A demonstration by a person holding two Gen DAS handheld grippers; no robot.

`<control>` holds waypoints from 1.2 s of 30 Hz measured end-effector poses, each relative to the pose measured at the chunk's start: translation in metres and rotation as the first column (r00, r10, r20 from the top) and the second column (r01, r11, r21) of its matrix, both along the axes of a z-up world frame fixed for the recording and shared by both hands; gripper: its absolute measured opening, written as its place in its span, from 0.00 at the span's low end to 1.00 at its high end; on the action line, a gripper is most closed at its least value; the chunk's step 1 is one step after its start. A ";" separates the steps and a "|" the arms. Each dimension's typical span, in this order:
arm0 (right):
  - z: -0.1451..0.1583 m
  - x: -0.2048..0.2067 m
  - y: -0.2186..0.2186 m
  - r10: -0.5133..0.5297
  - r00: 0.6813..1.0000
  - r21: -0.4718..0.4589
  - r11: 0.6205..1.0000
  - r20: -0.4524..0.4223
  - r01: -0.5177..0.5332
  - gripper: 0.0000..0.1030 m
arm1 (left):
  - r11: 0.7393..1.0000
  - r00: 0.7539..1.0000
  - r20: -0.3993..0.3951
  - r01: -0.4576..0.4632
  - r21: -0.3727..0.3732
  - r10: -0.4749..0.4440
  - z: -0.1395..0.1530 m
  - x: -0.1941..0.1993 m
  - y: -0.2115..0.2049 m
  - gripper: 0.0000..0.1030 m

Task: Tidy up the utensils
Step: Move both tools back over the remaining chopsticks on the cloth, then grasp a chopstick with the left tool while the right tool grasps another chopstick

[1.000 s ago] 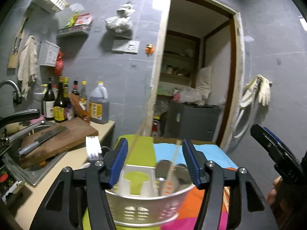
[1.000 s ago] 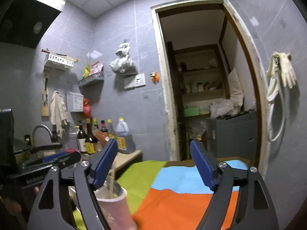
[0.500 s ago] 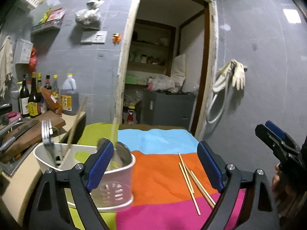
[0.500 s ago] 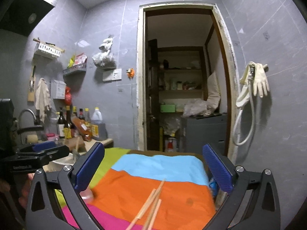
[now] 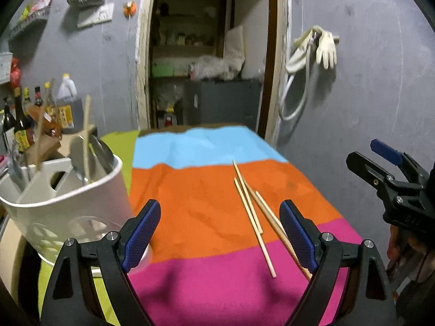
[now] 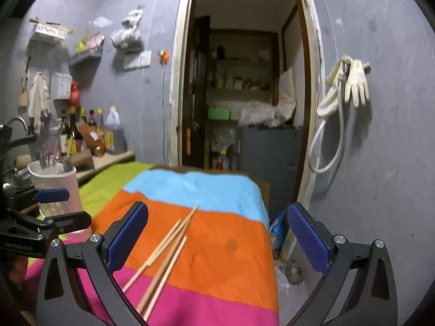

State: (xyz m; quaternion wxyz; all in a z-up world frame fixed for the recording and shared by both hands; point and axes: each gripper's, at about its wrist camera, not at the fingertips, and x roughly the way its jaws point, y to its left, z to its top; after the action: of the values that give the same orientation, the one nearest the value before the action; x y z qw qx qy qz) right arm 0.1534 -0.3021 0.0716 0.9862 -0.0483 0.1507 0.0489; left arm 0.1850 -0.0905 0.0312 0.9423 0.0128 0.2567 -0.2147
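Observation:
Several wooden chopsticks (image 5: 254,212) lie loose on the orange and pink stripes of the cloth-covered table (image 5: 195,146). A white utensil caddy (image 5: 68,203) stands at the table's left edge and holds a fork, spoons and chopsticks. My left gripper (image 5: 220,233) hangs open above the cloth, with the chopsticks lying ahead between its fingers and close to the right one. In the right wrist view the chopsticks (image 6: 165,250) lie beneath my right gripper (image 6: 217,236), which is wide open and empty. The caddy (image 6: 54,187) shows far left there.
Sauce and oil bottles (image 6: 89,133) line the counter behind the caddy, beside a sink tap (image 6: 16,122). A doorway (image 6: 244,95) opens behind the table. Rubber gloves and a hose (image 6: 350,84) hang on the right wall. The table's right edge drops off to the floor.
Both grippers swung right, away from the caddy, and tilted down toward the cloth. Both opened wider. The loose chopsticks came into view and now lie between the fingers.

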 end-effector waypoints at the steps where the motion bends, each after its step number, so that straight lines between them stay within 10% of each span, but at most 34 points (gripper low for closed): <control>1: -0.003 0.003 -0.001 0.003 1.000 0.000 1.000 -0.020 -0.003 1.00 | 1.000 1.000 -0.018 0.003 0.001 -0.003 -0.003 0.004 -0.001 0.83; 20: -0.065 0.062 0.008 0.088 0.882 -0.003 0.995 -0.464 -0.101 0.60 | 0.994 0.955 -0.289 0.090 0.061 -0.068 -0.044 0.065 -0.029 0.55; 33: -0.083 0.084 0.022 0.082 0.831 -0.066 0.988 -0.551 -0.142 0.57 | 0.994 0.929 -0.366 0.091 0.059 -0.063 -0.057 0.084 -0.030 0.49; 36: -0.084 0.090 0.018 0.037 0.836 -0.110 0.987 -0.548 -0.116 0.44 | 0.993 0.925 -0.371 0.110 0.045 -0.086 -0.057 0.088 -0.036 0.47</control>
State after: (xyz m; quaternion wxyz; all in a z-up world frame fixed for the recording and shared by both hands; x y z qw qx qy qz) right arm 0.2430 -0.2840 -0.0122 0.8943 -0.1069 0.4252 0.0896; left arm 0.2732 -0.1260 -0.0257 0.8645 0.0160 0.4349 -0.2516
